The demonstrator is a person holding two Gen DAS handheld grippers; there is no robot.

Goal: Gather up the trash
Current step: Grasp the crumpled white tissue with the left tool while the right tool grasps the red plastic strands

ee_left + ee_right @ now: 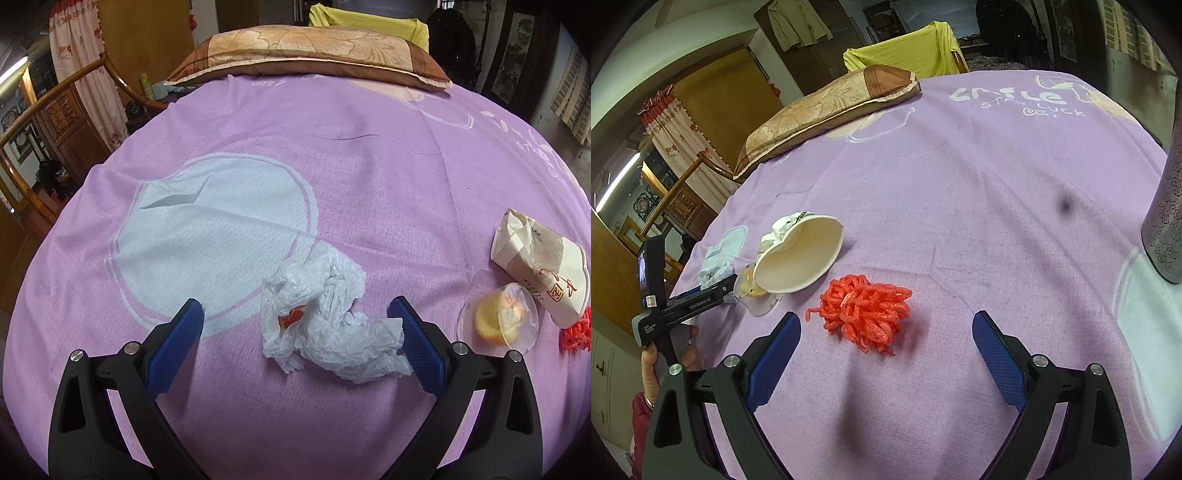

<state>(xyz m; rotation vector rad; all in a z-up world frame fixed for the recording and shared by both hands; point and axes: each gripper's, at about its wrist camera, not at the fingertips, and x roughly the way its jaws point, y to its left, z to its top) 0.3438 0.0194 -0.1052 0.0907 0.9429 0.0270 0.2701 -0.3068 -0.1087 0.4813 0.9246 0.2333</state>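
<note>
Nothing collected yet: my left gripper (295,325) and right gripper (886,332) gape apart around the crumpled tissue (325,314) and red netting (866,312); paper cup (799,256) waits farther left.

Lilac bedspread (369,177), brown pillow (310,55), floral curtain (85,62), wooden furniture.

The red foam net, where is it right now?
In the right wrist view the red foam net lies on the purple bedsheet, just ahead of the open right gripper, right of the crushed paper cup.
</note>
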